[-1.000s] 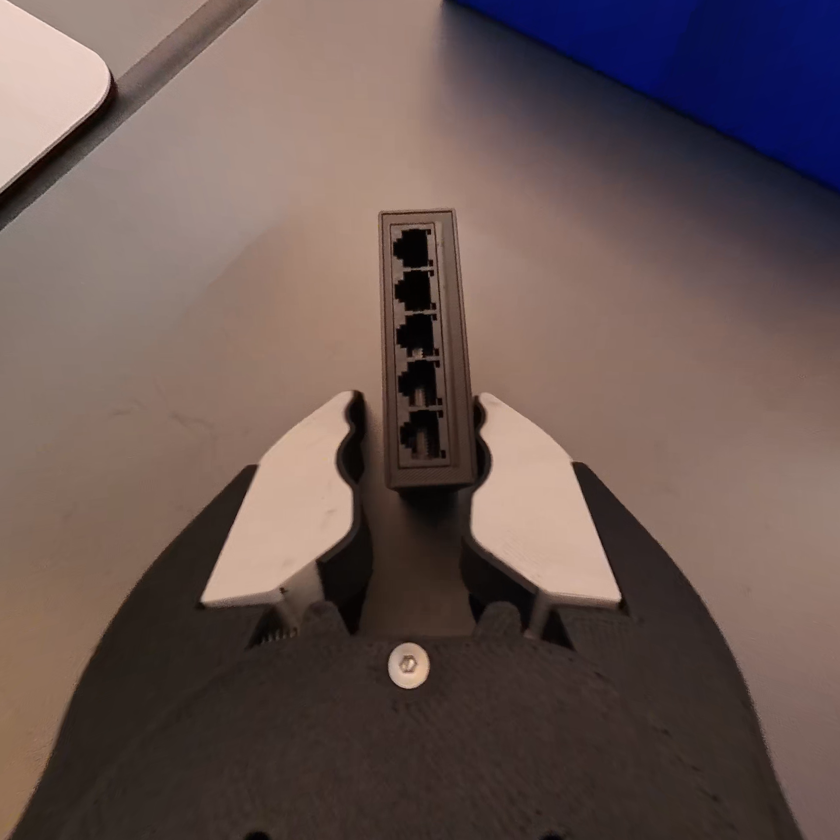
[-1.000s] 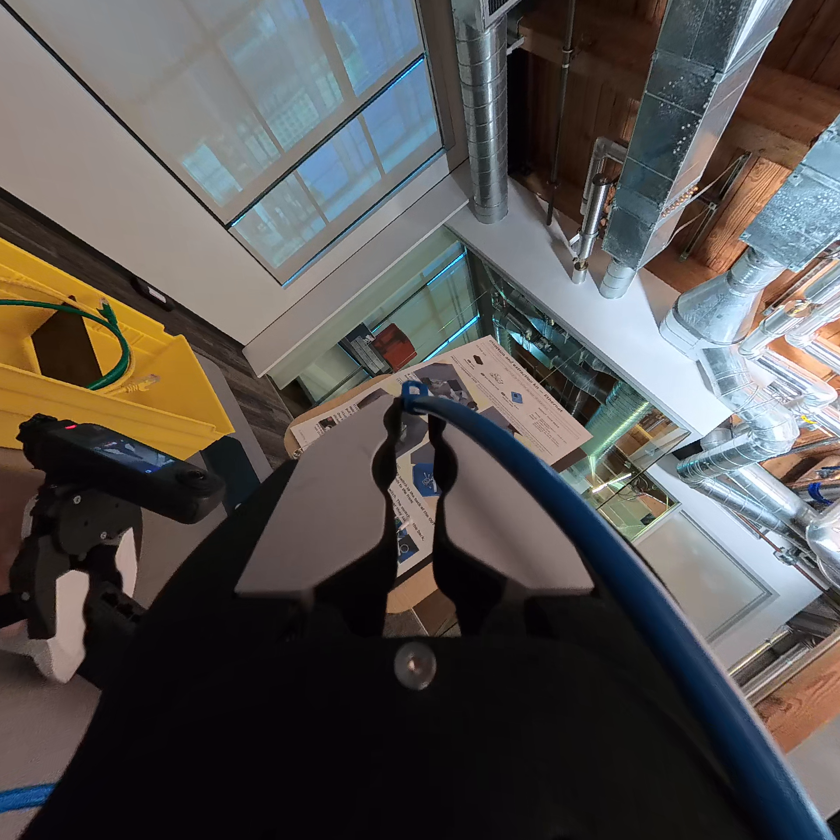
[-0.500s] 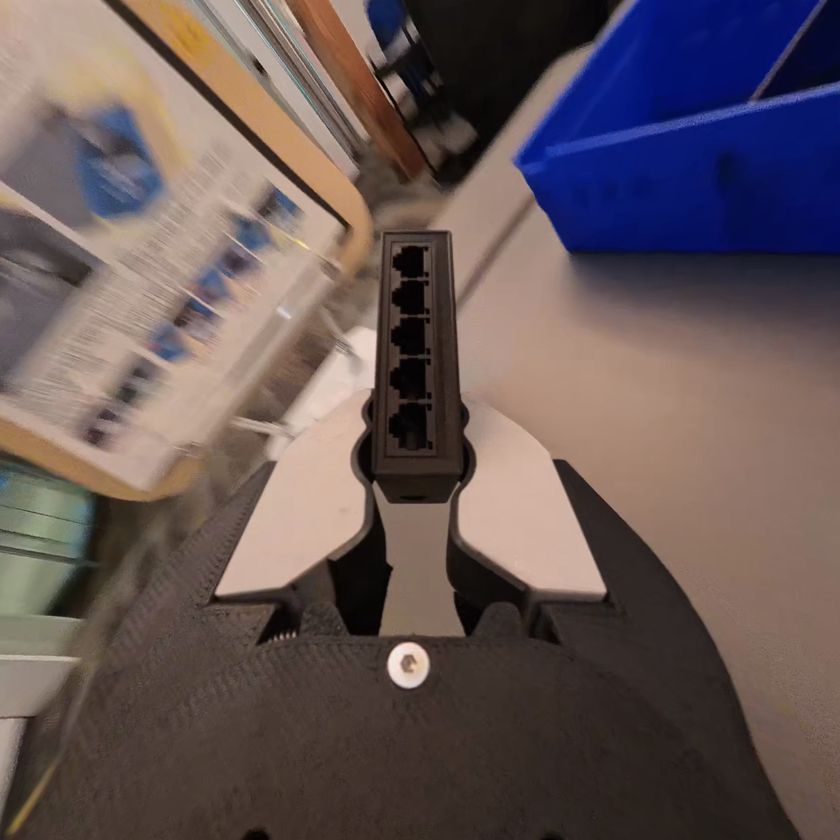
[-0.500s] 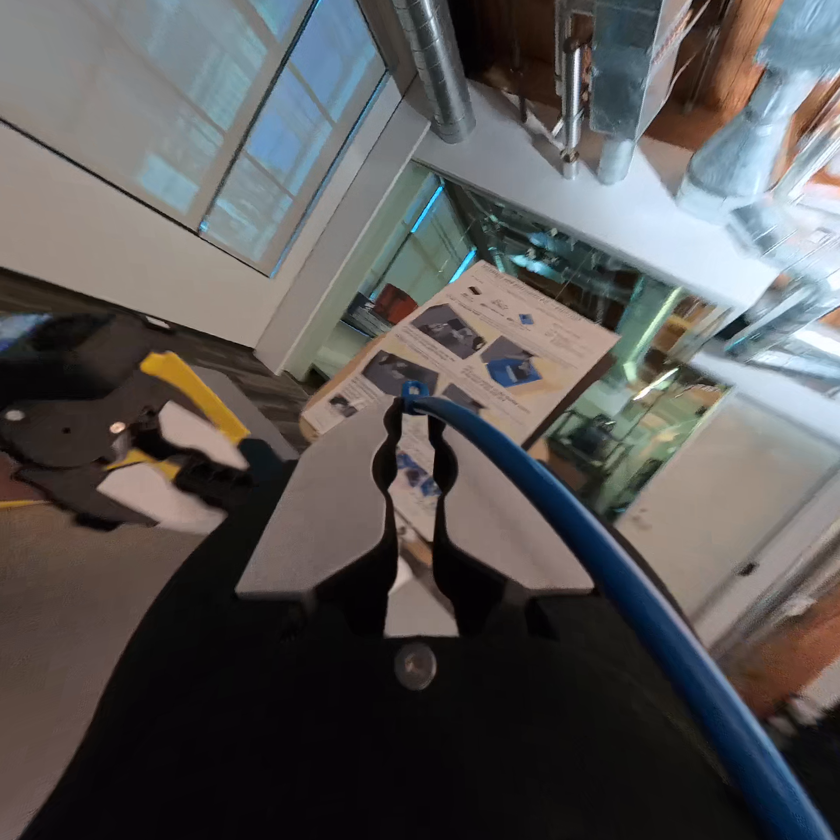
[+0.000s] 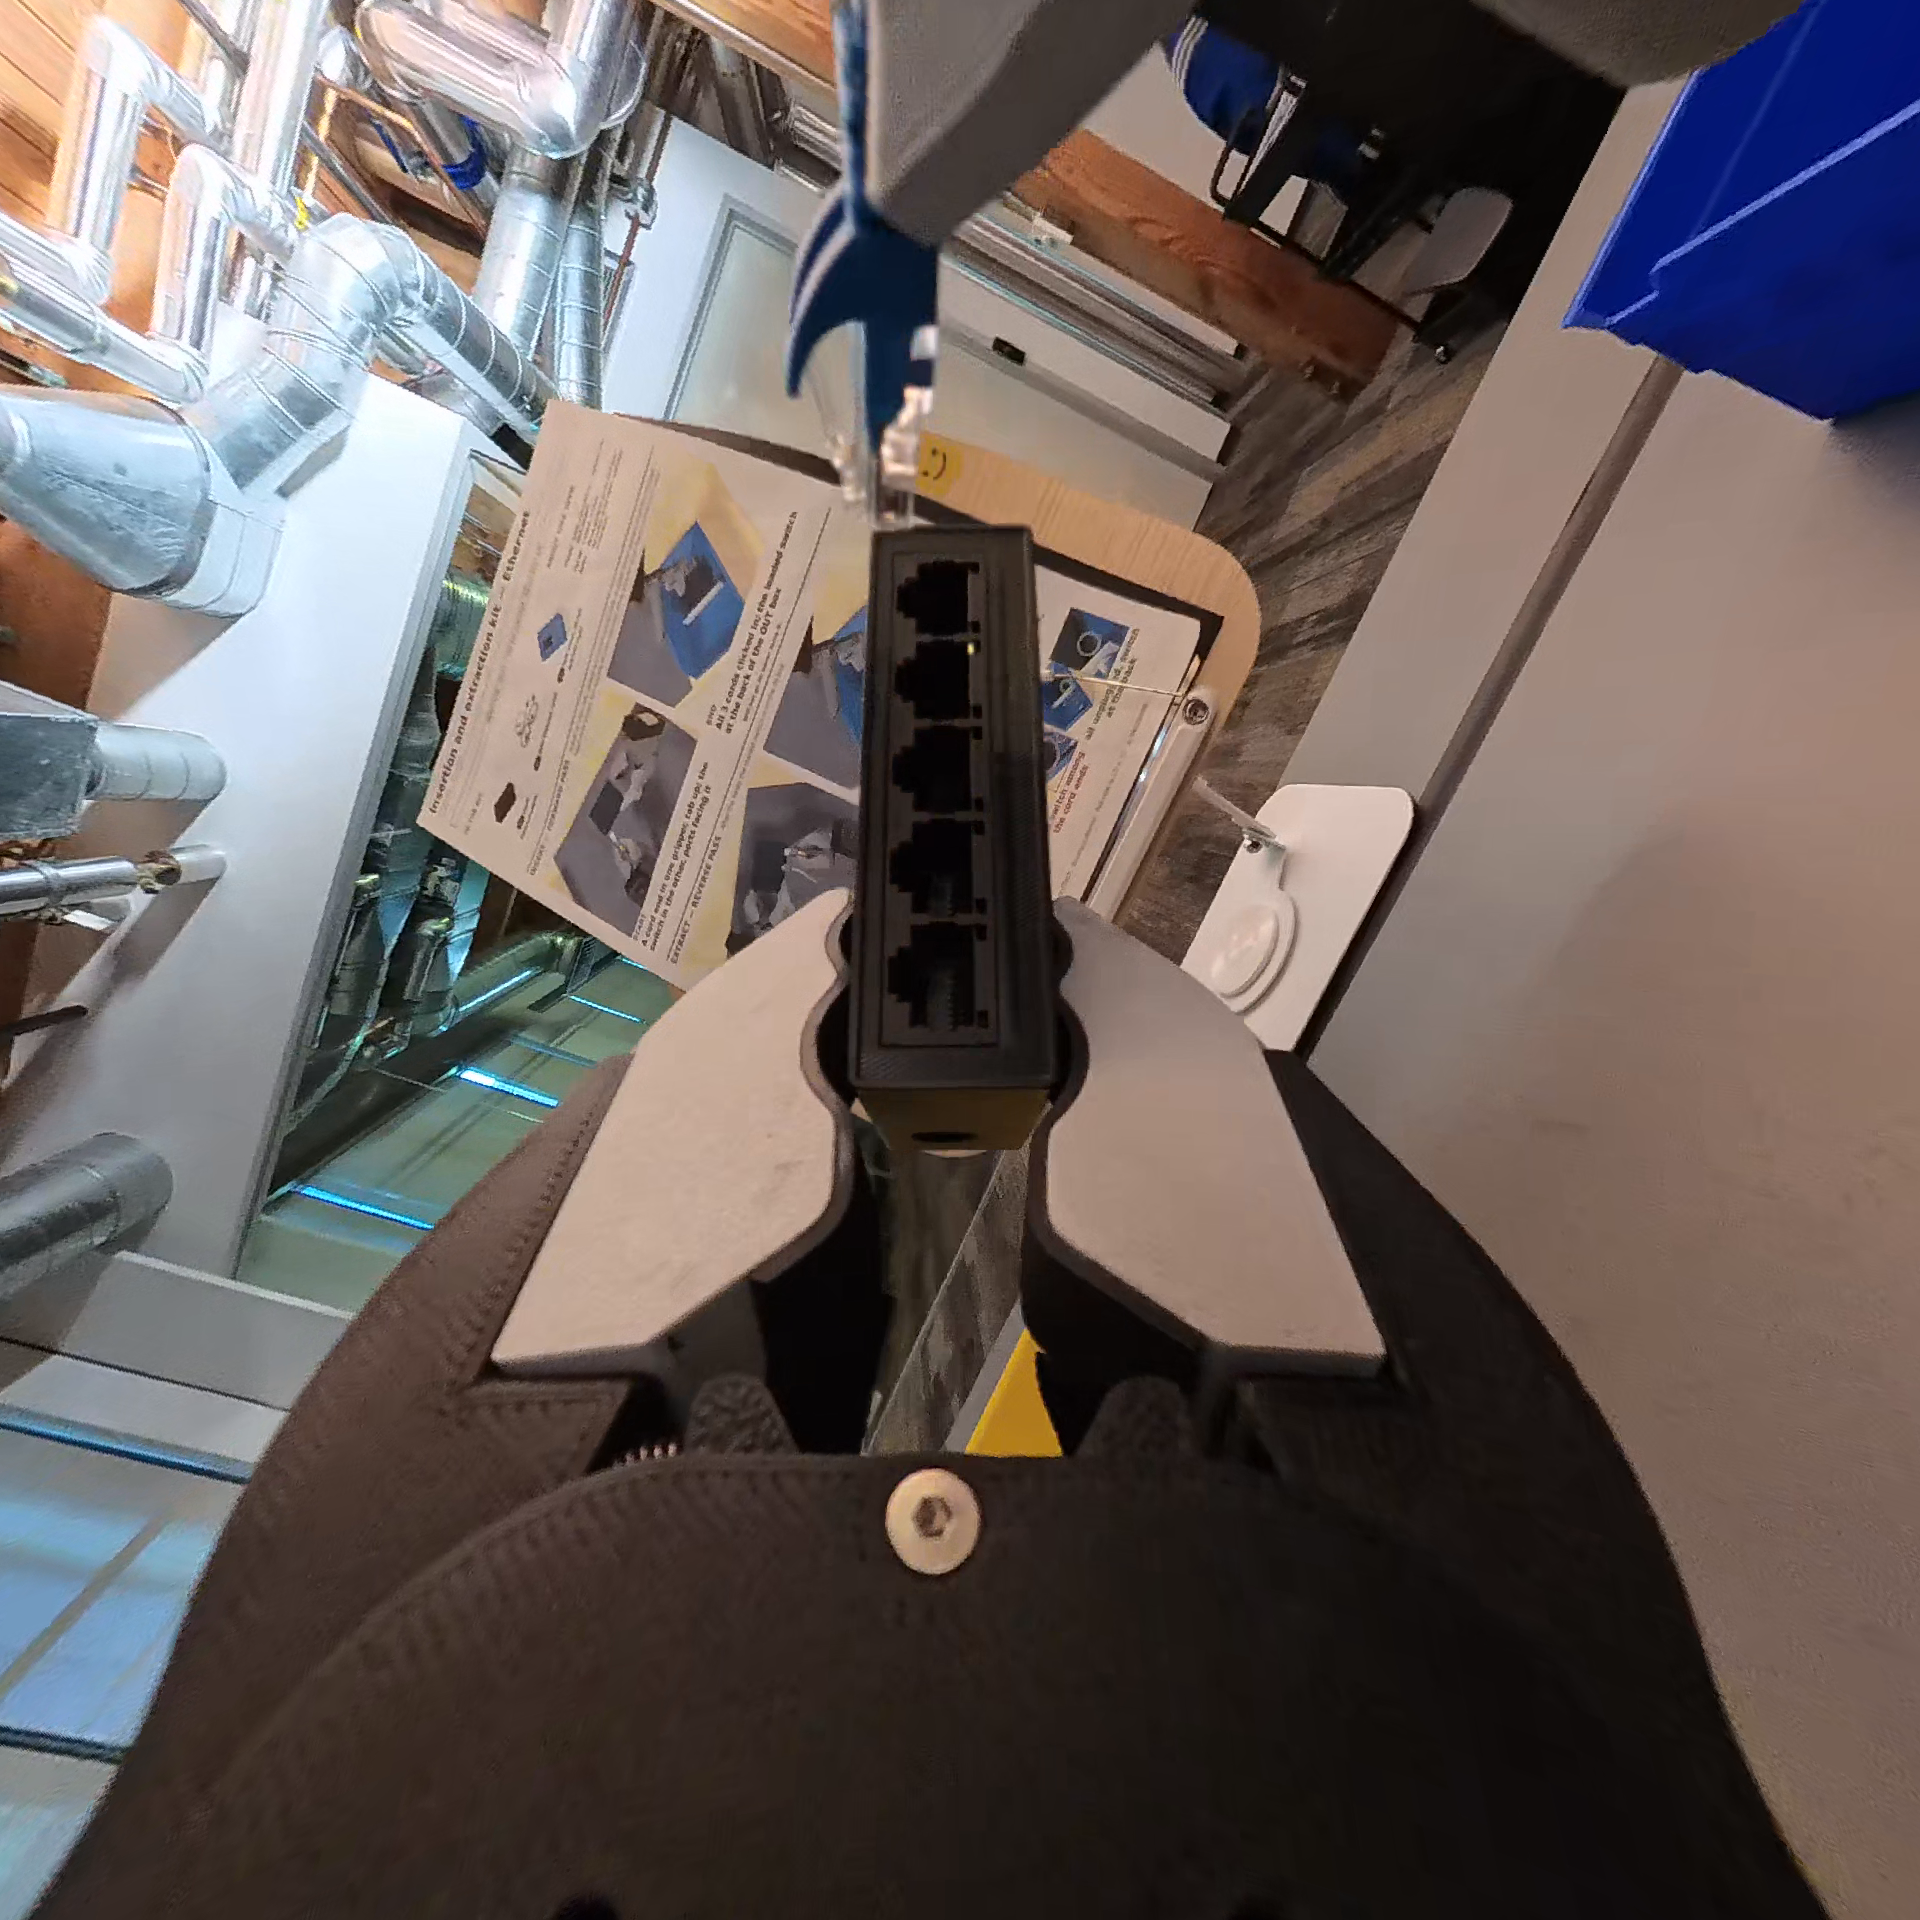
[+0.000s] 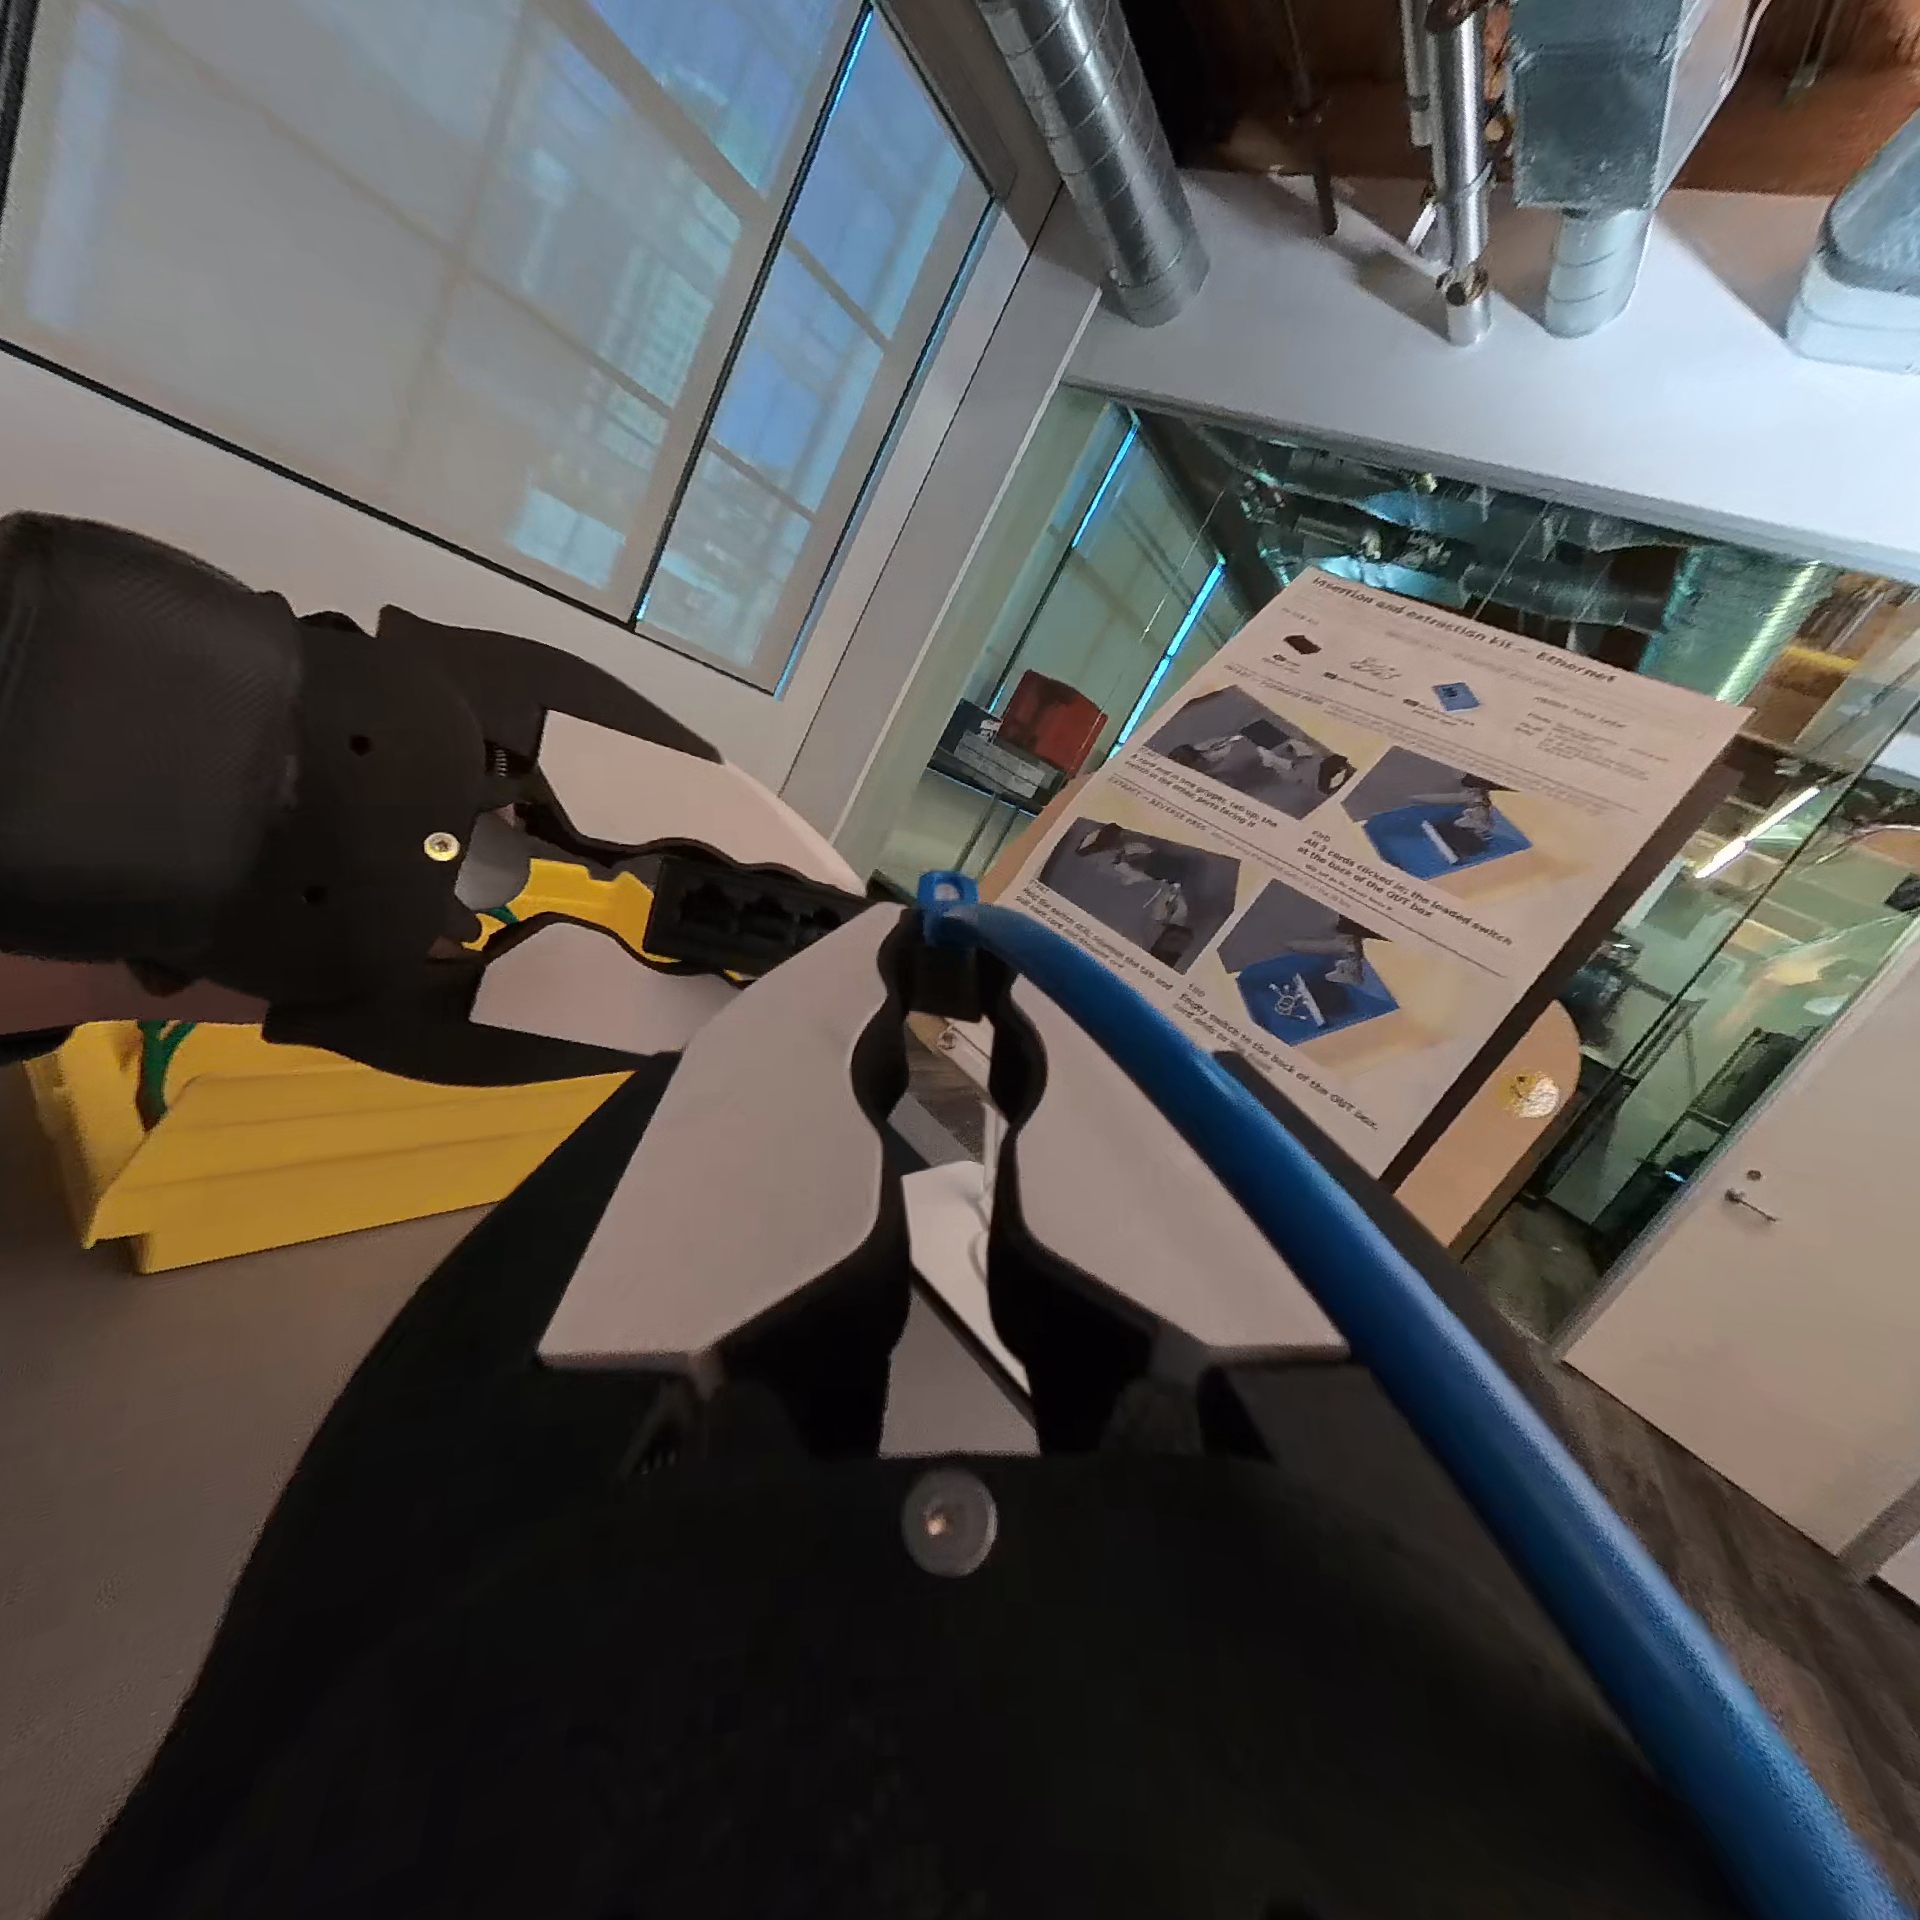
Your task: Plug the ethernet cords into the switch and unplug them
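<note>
My left gripper (image 5: 954, 982) is clamped on the near end of the black five-port switch (image 5: 948, 821), held off the grey table (image 5: 1621, 831), port row facing me, all five ports vacant. My right gripper (image 6: 940, 977) is pinched shut on the blue ethernet cord (image 6: 1299, 1164) just behind its plug. In the left wrist view the clear plug (image 5: 883, 457) hangs just beyond the switch's far end, not inserted. Yellow bin (image 6: 312, 1122) behind left gripper; blue bin (image 5: 1787, 208) upper right; instruction poster (image 6: 1351, 894) beyond.

A blue bin (image 5: 1766, 239) sits on the grey table (image 5: 1621, 935); a yellow bin (image 6: 312, 1132) lies near an instruction poster (image 6: 1351, 894).
</note>
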Demonstrator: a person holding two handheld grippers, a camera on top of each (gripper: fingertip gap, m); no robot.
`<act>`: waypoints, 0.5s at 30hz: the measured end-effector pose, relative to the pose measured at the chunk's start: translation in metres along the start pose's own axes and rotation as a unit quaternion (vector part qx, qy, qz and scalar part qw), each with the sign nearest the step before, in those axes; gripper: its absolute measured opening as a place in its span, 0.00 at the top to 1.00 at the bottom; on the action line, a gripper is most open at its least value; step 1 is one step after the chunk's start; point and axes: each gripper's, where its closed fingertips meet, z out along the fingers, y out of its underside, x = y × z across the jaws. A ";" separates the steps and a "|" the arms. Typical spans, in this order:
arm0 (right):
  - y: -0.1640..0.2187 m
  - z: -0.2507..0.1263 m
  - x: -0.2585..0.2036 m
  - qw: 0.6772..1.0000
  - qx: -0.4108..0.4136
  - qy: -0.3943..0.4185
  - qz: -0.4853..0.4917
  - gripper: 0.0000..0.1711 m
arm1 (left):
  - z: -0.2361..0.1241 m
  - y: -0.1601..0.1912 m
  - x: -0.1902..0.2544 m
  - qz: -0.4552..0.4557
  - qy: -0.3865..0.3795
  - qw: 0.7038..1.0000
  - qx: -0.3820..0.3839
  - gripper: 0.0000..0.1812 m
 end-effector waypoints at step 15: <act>-0.002 0.000 0.001 1.000 -0.005 0.014 0.000 0.94 | -0.014 -0.021 -0.011 0.030 -0.035 0.999 0.025 0.85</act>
